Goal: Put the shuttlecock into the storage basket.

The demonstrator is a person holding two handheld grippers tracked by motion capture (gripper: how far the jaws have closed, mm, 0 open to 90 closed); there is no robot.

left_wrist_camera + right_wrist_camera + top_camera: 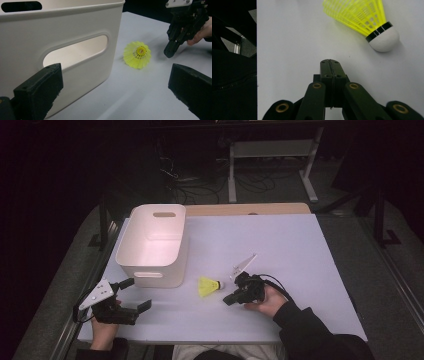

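The yellow plastic-mesh shuttlecock w/ white rounded cork (210,286) is lying on its side on the pale lilac tabletop (300,250), just beside the white plastic handled storage bin (152,245), at approx 4 o'clock from it and not touching. Skirt is pointing toward the bin, cork toward the right gripper (229,300), prob. so the cork end is the easy bit to grab.

Right gripper is sitting just past the cork, at approx 4 o'clock from the shuttlecock, tips apart from it. In the right gripper view its jaws are pressing flat together w/ nothing between them, and the cork (384,38) is lying up at 1 o'clock from the tips. Looks like it's lining up, not yet gripping; it'd need to spread first.

Left gripper (137,295) is hovering at 6 o'clock from the bin, by the front wall; jaws are standing wide apart, holding nothing. In the left gripper view they're framing the bin's handle slot (75,52) and the shuttlecock (137,55), prob. waiting to steady the bin while the other hand is doing the pick.
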